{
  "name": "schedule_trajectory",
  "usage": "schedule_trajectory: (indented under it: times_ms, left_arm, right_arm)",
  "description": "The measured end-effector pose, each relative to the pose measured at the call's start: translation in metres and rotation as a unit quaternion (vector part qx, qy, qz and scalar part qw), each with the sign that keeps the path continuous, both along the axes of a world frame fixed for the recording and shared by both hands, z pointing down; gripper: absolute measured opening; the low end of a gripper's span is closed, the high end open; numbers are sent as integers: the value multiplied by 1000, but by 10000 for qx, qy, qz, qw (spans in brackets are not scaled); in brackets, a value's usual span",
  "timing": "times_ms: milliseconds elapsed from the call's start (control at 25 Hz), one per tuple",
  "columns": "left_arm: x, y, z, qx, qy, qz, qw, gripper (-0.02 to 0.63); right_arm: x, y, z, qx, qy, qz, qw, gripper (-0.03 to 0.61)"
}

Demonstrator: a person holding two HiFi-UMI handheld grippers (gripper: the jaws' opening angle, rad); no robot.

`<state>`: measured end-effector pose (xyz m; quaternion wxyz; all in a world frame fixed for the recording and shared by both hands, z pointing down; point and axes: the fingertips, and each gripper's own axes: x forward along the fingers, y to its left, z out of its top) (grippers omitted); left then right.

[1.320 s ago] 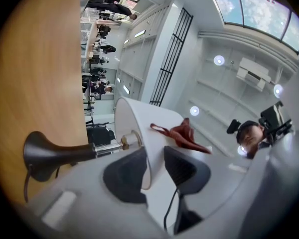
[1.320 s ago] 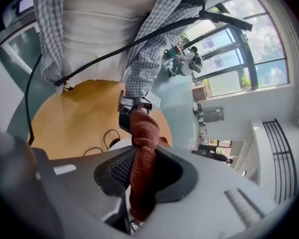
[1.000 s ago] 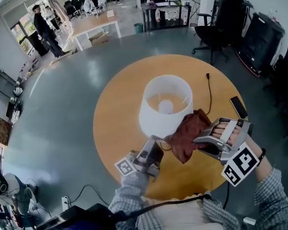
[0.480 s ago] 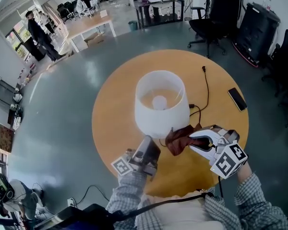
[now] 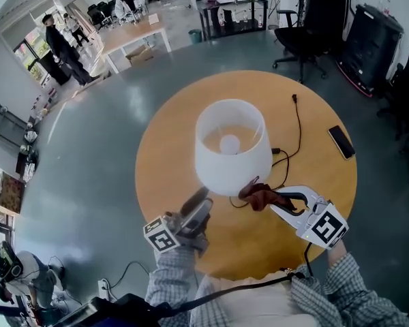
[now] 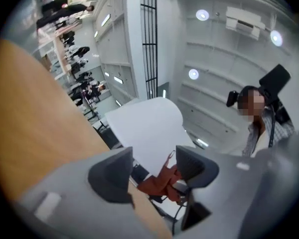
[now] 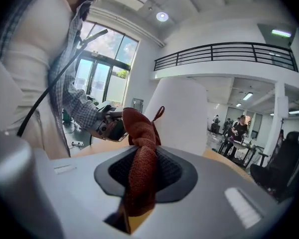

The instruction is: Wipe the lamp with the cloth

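A lamp with a white shade (image 5: 232, 145) stands at the middle of the round wooden table (image 5: 170, 148). My right gripper (image 5: 276, 199) is shut on a reddish-brown cloth (image 5: 261, 196), bunched against the near lower edge of the shade. In the right gripper view the cloth (image 7: 139, 156) runs between the pads and the shade (image 7: 182, 116) rises just behind it. My left gripper (image 5: 199, 203) hovers near the shade's near left. Its jaws have just been opening; nothing is between them. The left gripper view shows the shade (image 6: 144, 126) and cloth (image 6: 162, 183) beyond the left gripper (image 6: 152, 166).
The lamp's black cord (image 5: 298, 125) trails over the table to the right of the lamp. A black phone (image 5: 341, 142) lies near the right rim. Office chairs (image 5: 301, 36) and other tables stand far off on the grey floor.
The right gripper has rolled and come down, and the cloth went from hanging spread out to a small bunch at the shade's lower edge. The left gripper has rolled and its jaws have opened.
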<state>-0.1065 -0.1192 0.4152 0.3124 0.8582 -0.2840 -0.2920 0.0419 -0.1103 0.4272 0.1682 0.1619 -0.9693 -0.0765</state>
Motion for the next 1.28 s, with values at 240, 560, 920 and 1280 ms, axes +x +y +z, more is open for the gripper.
schedule_trajectory:
  times_ms: [240, 560, 920, 1280]
  left_arm:
    - [-26, -11, -73, 1043, -2199, -538, 9684, 259]
    - [15, -22, -129, 2474, -5550, 429, 7930, 259]
    - [54, -44, -98, 3000, -7675, 2384, 5139, 247]
    - [69, -38, -81, 2965, -7730, 3631, 4275, 114]
  right_arm:
    - [12, -4, 15, -423, -260, 212, 9985, 86]
    - [27, -1, 28, -722, -391, 350, 9960, 86]
    - [32, 6, 36, -1055, -650, 571, 9906, 86]
    - [43, 12, 41, -1446, -871, 889, 9816, 86]
